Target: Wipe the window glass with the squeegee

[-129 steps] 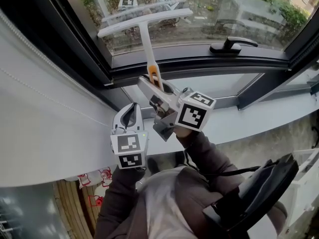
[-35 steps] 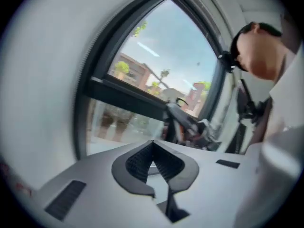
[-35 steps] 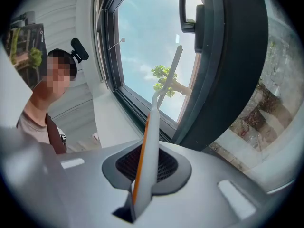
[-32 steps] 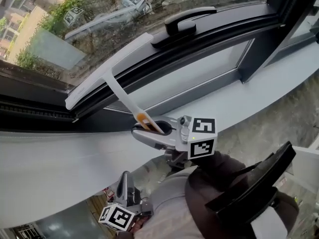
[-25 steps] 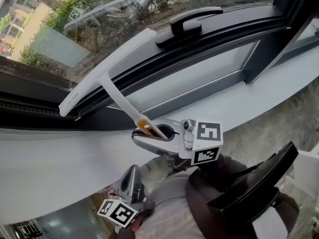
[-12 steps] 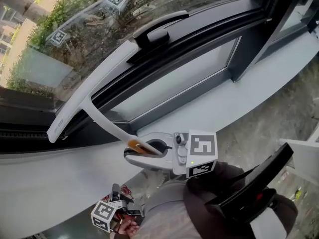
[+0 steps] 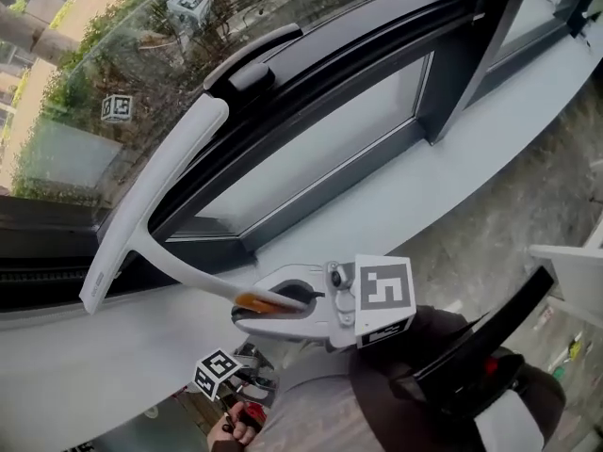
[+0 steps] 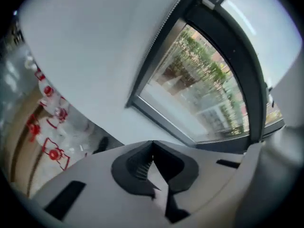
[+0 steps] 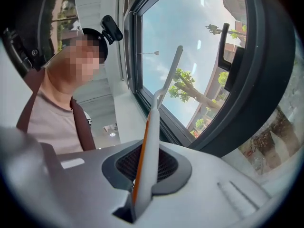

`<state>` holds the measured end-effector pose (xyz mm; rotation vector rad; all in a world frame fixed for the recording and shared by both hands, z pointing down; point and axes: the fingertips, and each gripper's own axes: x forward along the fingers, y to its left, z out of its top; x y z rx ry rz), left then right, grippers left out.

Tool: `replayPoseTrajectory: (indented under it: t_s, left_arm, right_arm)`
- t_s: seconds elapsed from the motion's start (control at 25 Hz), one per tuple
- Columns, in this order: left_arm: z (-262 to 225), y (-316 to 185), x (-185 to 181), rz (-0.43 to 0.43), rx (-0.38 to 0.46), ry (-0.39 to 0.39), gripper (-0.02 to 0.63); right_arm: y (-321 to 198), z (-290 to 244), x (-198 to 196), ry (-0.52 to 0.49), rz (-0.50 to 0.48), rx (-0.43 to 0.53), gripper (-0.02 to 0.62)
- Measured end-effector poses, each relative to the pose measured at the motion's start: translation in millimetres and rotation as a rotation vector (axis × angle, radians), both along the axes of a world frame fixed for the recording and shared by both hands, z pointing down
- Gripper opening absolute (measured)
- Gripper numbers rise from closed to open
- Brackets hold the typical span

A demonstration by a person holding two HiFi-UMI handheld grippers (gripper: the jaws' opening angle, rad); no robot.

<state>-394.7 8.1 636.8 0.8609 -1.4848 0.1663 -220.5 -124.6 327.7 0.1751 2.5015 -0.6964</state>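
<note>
Squeegee point(image 7: 155, 196) matt wht plastic; frame point(image 7: 377, 26) dk metal (glass point(image 7: 94, 73) glossy).

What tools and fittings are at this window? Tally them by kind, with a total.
White T-shaped plastic squeegee with orange stripe: 1
Grey hand-held grippers: 2 (left hand-held gripper, right hand-held gripper)
Black lever window handle: 1
Total: 4
</note>
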Motion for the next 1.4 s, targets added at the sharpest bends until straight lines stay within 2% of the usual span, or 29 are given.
replayPoseTrajectory:
  t_s: [0.04,0.16,0.28,0.36,0.44,0.52,0.6,0.72,0.84,0.92,1.04,1.08,1.16,1.2,1.28,1.36,1.4]
  left_arm:
    - [2.4,-1.0,9.7,-0.007,0.001,0.024,0.001]
    - [14.8,21.6,6.6,-0.027,-0.167,-0.039,0.000]
    - [38.3,33.2,17.6,-0.036,-0.243,0.053,0.002]
    - [48.6,33.8,25.2,0.003,-0.268,0.092,0.002]
    - [55.2,27.2,30.5,0.109,-0.260,0.092,0.000]
    - [58.4,19.7,39.3,0.273,-0.246,0.083,0.001]
    - [55.8,17.8,53.2,0.490,-0.267,0.061,0.000]
    - [42.5,20.6,82.1,0.887,-0.326,0.024,0.000]
    - [19.6,21.2,117.1,1.340,-0.333,0.001,0.002]
    - [1.3,17.9,136.7,1.635,-0.302,-0.041,0.000]
    - [-20.0,14.3,166.6,2.004,-0.210,-0.151,0.002]
    - [-27.0,17.5,179.1,2.123,-0.157,-0.152,0.002]
    - [-41.3,28.3,199.4,2.338,-0.048,-0.100,0.000]
    - [-46.8,32.4,203.8,2.421,-0.011,-0.076,0.002]
    - [-57.2,45.1,199.6,2.514,-0.015,0.007,0.001]
    - [-63.3,55.5,178.7,2.499,-0.098,0.095,0.000]
    - [-64.1,54.8,162.3,2.444,-0.158,0.106,0.002]
  right_arm:
    - [3.9,-5.2,7.8,-0.007,-0.009,0.004,0.023]
    - [15.3,-17.2,25.4,-0.030,-0.035,0.013,0.023]
    - [27.6,-23.8,34.6,-0.030,-0.040,0.017,0.023]
    - [39.7,-29.2,37.9,-0.024,-0.037,0.026,0.023]
    - [58.6,-34.6,37.0,-0.010,-0.048,0.042,0.023]
    - [85.5,-38.5,30.4,0.016,-0.081,0.060,0.023]
    - [117.6,-39.1,19.1,0.053,-0.126,0.065,0.023]
    - [162.5,-30.9,-0.8,0.143,-0.168,0.047,0.025]
    - [199.0,-18.7,-14.6,0.275,-0.183,0.059,0.025]
    - [219.2,-9.9,-20.5,0.346,-0.180,0.052,0.026]
    - [236.8,0.3,-16.6,0.408,-0.155,0.006,0.028]
    - [240.0,3.8,-12.5,0.430,-0.141,0.004,0.028]
    - [244.1,8.4,1.4,0.477,-0.111,0.046,0.029]
    - [243.1,9.0,12.1,0.493,-0.092,0.073,0.040]
    - [232.8,7.4,38.1,0.509,-0.024,0.117,0.053]
    - [217.6,3.3,62.0,0.524,0.075,0.143,0.061]
    - [208.5,0.4,72.9,0.538,0.133,0.157,0.061]
